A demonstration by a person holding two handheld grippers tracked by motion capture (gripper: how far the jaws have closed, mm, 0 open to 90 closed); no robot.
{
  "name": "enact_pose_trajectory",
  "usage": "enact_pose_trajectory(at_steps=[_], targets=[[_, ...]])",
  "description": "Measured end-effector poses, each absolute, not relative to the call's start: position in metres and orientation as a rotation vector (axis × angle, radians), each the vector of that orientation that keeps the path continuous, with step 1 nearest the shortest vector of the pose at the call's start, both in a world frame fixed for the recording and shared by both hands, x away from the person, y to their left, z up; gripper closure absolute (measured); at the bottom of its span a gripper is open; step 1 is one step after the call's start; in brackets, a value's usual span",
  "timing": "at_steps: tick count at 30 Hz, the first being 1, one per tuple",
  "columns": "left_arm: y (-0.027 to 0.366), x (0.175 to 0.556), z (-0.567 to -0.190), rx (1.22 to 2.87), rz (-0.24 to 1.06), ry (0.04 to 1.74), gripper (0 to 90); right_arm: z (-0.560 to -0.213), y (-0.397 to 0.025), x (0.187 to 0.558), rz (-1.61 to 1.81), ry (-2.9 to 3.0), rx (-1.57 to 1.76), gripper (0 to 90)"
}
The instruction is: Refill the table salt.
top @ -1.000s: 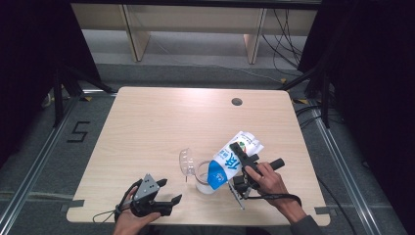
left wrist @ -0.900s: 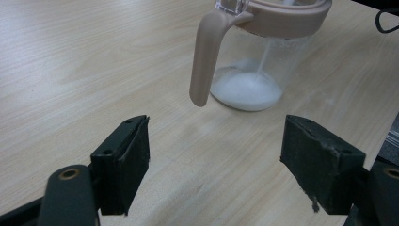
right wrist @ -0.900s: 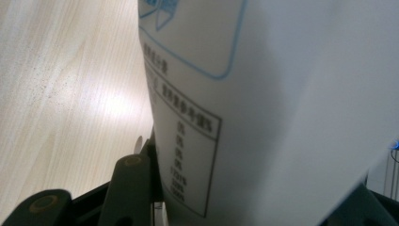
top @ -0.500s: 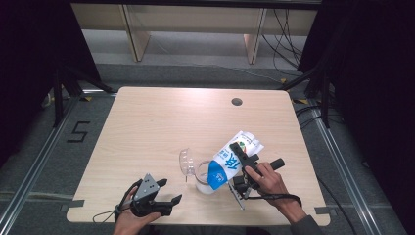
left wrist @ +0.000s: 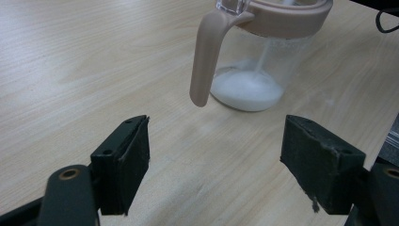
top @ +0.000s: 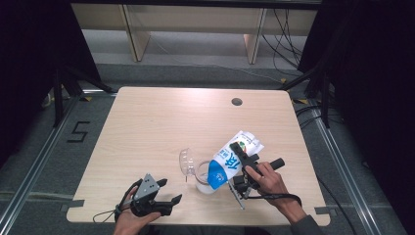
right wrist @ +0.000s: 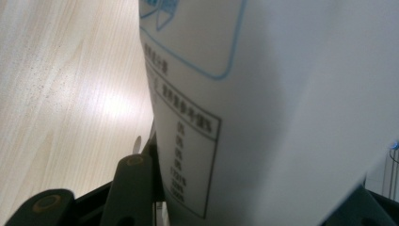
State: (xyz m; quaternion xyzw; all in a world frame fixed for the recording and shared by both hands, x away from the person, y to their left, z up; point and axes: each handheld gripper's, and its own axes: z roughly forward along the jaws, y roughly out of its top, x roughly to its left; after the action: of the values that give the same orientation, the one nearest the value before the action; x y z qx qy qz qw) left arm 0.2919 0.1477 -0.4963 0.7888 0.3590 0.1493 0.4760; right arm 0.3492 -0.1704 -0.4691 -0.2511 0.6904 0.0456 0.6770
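Note:
A white and blue milk carton (top: 230,161) is tilted spout-down over a clear jug (top: 201,177) near the table's front edge. My right gripper (top: 241,164) is shut on the carton, whose printed side (right wrist: 244,113) presses close to the right gripper view. In the left gripper view the jug (left wrist: 256,61) has a pink rim and handle (left wrist: 204,56), a thin white stream falling inside, and a shallow layer of milk at the bottom. My left gripper (top: 164,198) rests open at the front left, its jaws (left wrist: 216,169) wide apart and empty, aimed at the jug.
The jug's clear lid (top: 186,161) stands flipped up on its left side. A round cable hole (top: 237,102) sits at the back right of the wooden table (top: 161,122). Shelving legs and cables lie on the floor beyond the far edge.

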Motion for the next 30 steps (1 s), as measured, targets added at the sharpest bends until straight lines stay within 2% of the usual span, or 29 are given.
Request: enact_pose_trajectory(at_steps=[30], targets=[[0.1464,0.2922,-0.4965,1.915,0.354,0.888,23.4,-0.472,-0.172,0.3506,0.111,1.559,-0.544,55.6]])
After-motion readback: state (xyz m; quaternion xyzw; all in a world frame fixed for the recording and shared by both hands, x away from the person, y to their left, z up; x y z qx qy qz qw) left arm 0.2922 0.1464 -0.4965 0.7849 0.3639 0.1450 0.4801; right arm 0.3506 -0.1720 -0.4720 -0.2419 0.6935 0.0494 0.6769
